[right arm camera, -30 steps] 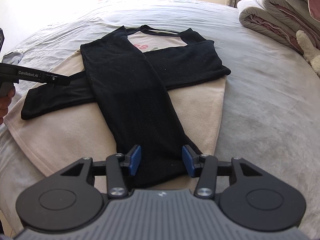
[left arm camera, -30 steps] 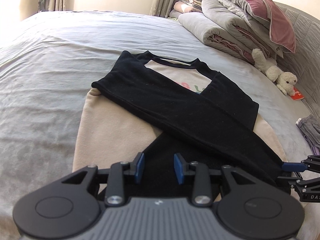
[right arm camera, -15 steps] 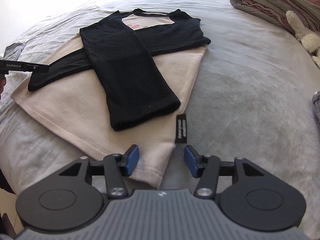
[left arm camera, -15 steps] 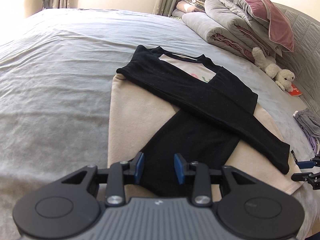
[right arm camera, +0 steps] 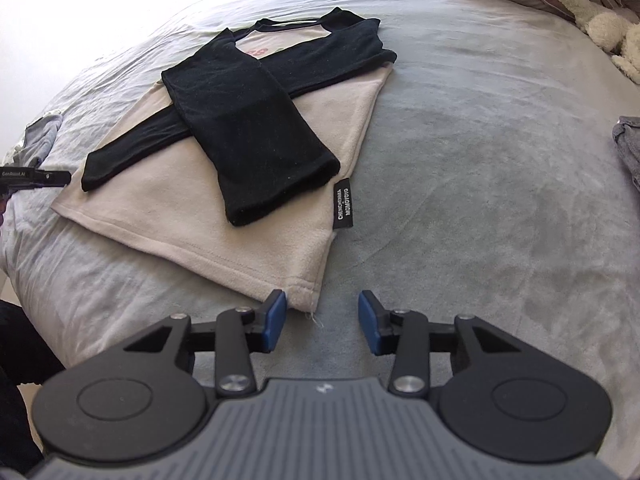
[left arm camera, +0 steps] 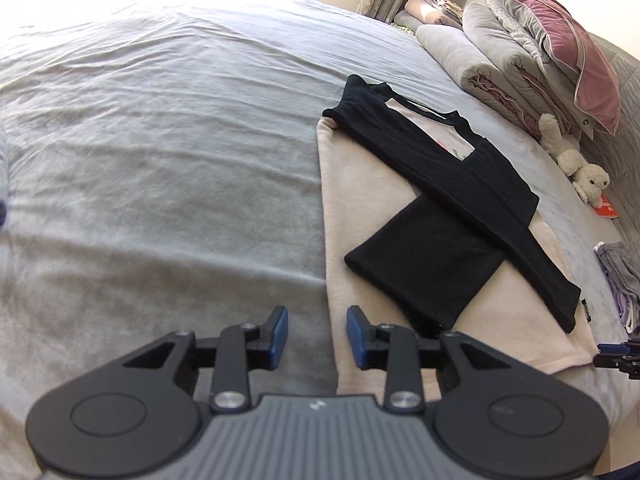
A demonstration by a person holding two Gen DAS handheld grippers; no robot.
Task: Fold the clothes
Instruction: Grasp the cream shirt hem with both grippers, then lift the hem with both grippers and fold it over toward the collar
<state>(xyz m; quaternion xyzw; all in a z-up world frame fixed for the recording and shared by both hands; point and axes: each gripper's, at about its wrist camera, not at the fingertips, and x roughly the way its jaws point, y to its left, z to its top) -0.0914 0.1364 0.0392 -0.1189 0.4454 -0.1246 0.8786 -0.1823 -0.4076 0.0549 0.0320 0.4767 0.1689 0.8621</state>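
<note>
Both claws hold nothing: the left gripper (left arm camera: 316,336) and right gripper (right arm camera: 322,320) are closing over the hem corners of the soft cream-and-black long-sleeved fleece shirt (right arm camera: 224,208), probably light and limp, flat on the grey bedsheet (right arm camera: 480,160).

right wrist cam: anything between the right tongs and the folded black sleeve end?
In the right wrist view, only the shirt's own beige body and hem corner, plus its black side label. The right tongs are closing, pads clear of the hem, nothing gripped.
</note>
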